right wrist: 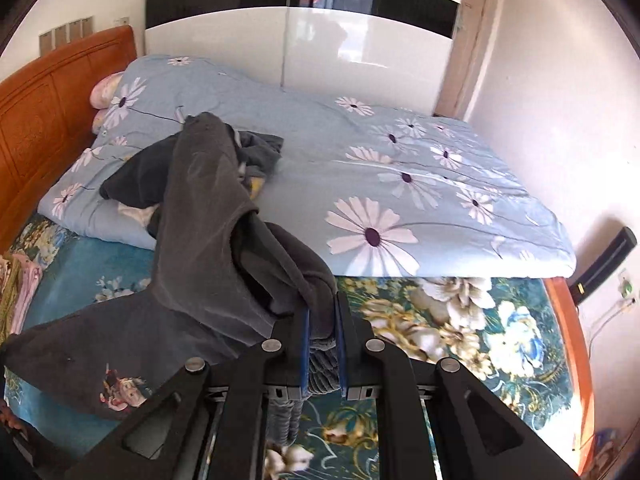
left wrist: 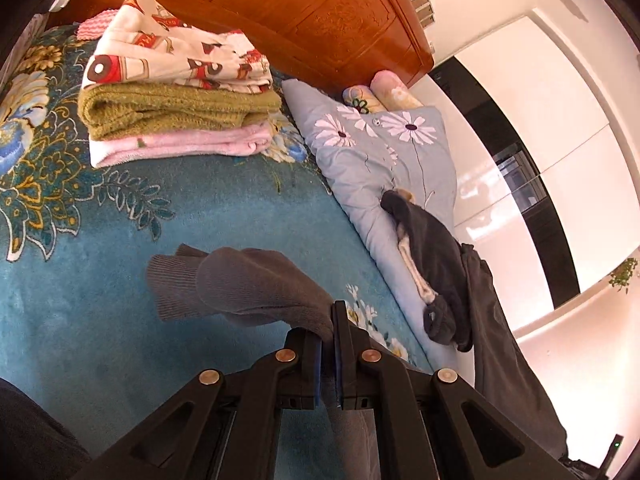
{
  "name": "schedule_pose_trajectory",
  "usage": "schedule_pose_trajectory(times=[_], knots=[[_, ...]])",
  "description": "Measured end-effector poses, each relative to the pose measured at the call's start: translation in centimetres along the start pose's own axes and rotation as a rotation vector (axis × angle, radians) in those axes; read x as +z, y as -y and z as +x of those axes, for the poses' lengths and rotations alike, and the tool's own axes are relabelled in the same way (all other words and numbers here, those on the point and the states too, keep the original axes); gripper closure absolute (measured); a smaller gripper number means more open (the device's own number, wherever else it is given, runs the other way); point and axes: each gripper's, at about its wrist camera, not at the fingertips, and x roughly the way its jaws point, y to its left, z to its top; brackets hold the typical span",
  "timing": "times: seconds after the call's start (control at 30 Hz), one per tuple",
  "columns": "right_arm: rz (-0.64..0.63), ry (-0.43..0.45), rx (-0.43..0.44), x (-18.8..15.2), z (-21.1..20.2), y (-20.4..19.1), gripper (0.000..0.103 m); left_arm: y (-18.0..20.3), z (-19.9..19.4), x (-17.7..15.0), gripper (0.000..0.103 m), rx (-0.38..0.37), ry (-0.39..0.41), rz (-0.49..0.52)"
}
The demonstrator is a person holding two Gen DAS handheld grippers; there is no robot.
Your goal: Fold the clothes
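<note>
left tool (left wrist: 328, 344) clamped on grey sweater (left wrist: 240, 284) | right tool (right wrist: 322, 332) pinching, seemingly, same sweater's hem

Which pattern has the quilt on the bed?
Light blue quilt with white daisies, dark centres; clearest in the right wrist view.

Home bedroom, bed (right wrist: 120, 264), wooden headboard (left wrist: 320, 12), probably wardrobe (right wrist: 360, 40)
</note>
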Motion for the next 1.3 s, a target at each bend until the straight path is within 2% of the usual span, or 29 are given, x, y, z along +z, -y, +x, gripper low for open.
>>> schedule_pose_trajectory(times=[0.1, 0.23, 0.27, 0.37, 0.43, 0.57, 0.67, 0.73, 0.77, 0.83, 0.93, 1.03, 1.13, 1.2, 1.23, 1.3], knots=[[0.069, -0.091, -0.105, -2.3, 3.1, 4.9, 0.092, 0.7, 1.7, -0.8, 0.099, 0.019, -0.09, 0.022], [0.162, -0.266, -0.183, -6.9, 9.2, 8.9, 0.092, 0.4, 4.2, -2.0, 0.099, 0.13, -0.224, 0.014], [0.177, -0.305, -0.19, -8.0, 10.5, 9.1, 0.092, 0.1, 4.8, -2.2, 0.099, 0.158, -0.256, 0.002], [0.193, -0.403, -0.217, -10.8, 13.9, 9.5, 0.092, -2.3, 6.0, -2.9, 0.099, 0.228, -0.331, -0.121], [0.195, -0.43, -0.229, -11.3, 15.0, 9.3, 0.092, -3.2, 6.0, -3.1, 0.098, 0.239, -0.331, -0.166], [0.184, -0.447, -0.233, -10.5, 16.1, 9.1, 0.091, -2.7, 5.9, -3.1, 0.097, 0.246, -0.297, -0.139], [0.194, -0.465, -0.21, -9.9, 16.4, 9.2, 0.086, -3.3, 5.9, -2.7, 0.095, 0.19, -0.293, -0.191], [0.178, -0.461, -0.18, -9.3, 15.7, 8.6, 0.081, -4.3, 5.9, -2.5, 0.091, 0.143, -0.29, -0.264], [0.162, -0.451, -0.162, -8.8, 15.1, 8.2, 0.08, -4.9, 6.0, -2.5, 0.082, 0.114, -0.294, -0.316], [0.08, -0.395, -0.124, -7.1, 13.6, 6.1, 0.07, -6.5, 6.4, -2.6, 0.067, 0.047, -0.305, -0.434], [-0.055, -0.296, -0.069, -4.5, 11.8, 1.7, 0.059, -8.1, 6.9, -2.8, 0.063, -0.002, -0.292, -0.543], [-0.17, -0.249, 0.016, -3.0, 11.6, -4.1, 0.058, -9.0, 8.1, -2.9, 0.06, 0.01, -0.308, -0.583], [-0.239, -0.25, 0.127, -3.0, 12.4, -9.6, 0.058, -8.7, 8.3, -2.7, 0.065, 0.013, -0.289, -0.54], [-0.278, -0.261, 0.176, -3.2, 13.0, -12.6, 0.058, -7.5, 7.9, -2.3, 0.087, 0.019, -0.261, -0.45], [-0.292, -0.264, 0.19, -3.4, 13.2, -13.6, 0.058, -6.5, 7.1, -1.9, 0.098, -0.023, -0.209, -0.395], [-0.32, -0.27, 0.219, -3.7, 13.6, -15.7, 0.058, -4.4, 5.4, -0.9, 0.098, -0.098, -0.107, -0.28]])
